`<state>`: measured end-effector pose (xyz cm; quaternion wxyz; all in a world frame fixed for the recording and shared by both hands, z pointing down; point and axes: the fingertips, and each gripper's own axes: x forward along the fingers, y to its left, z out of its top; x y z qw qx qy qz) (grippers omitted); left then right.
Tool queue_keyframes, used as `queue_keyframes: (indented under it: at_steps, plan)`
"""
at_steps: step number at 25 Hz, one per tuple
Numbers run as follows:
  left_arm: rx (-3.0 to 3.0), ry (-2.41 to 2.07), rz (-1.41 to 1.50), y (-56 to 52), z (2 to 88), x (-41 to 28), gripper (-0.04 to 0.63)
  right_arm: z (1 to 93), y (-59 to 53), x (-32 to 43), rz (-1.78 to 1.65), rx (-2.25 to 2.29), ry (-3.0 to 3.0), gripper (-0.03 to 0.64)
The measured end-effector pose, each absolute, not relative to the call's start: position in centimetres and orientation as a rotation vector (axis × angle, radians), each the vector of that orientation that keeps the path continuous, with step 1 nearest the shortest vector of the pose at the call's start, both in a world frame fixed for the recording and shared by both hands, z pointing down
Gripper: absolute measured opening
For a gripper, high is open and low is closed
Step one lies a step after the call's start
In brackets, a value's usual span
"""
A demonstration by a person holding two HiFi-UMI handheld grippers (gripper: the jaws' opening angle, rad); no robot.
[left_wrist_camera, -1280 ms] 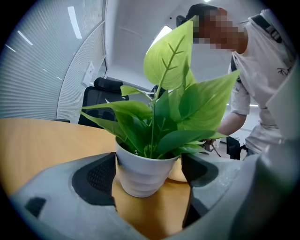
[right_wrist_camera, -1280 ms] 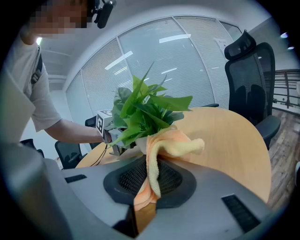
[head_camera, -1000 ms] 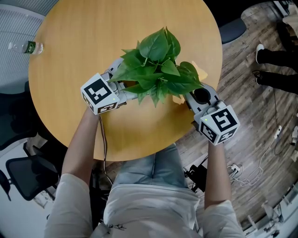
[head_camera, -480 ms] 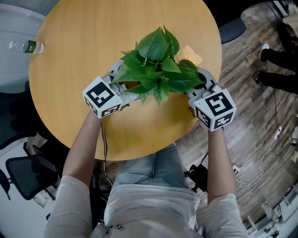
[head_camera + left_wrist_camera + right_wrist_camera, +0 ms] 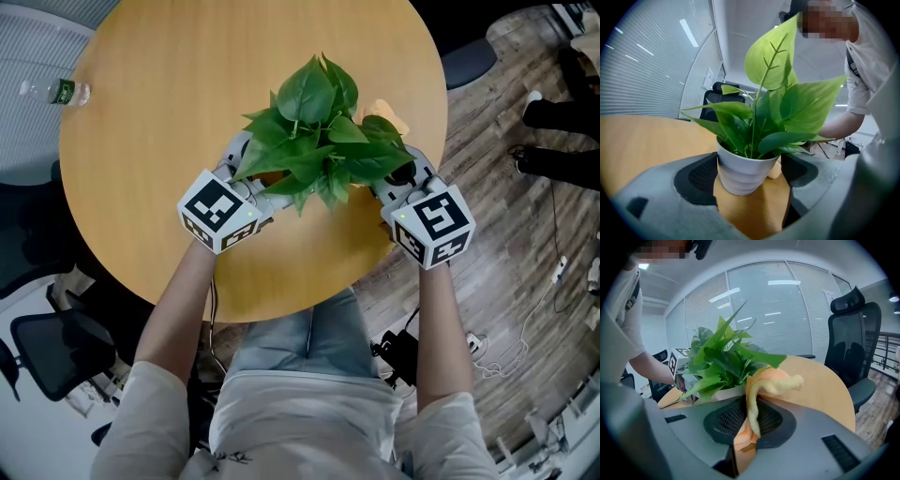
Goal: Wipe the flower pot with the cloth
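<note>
Wiping step. My left gripper (image 5: 750,187) clamps the pot (image 5: 745,173), near the table's (image 5: 187,94) right edge. My right gripper (image 5: 745,427) pinches the cloth (image 5: 757,390) beside the pot. Next, I judge: drag the cloth around the pot wall with steady pressure.

The flower pot (image 5: 740,176) is ribbed white, its leaves (image 5: 799,110) green, the cloth (image 5: 761,380) yellow-orange.

I am in an office: a black mesh desk chair (image 5: 853,343), blind-covered glass walls (image 5: 754,305) and a round wooden table (image 5: 169,112) surround me.
</note>
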<state>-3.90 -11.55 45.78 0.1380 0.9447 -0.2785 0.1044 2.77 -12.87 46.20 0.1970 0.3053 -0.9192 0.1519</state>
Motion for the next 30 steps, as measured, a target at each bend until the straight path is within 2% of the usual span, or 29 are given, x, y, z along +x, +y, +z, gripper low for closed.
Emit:
queue_keyframes:
  at_steps: [30]
  plan:
    - [2.402, -1.367, 0.271, -10.5, 46.2, -3.9, 0.43, 47.2, -8.4, 1.7, 0.449, 0.775, -2.581, 0.045]
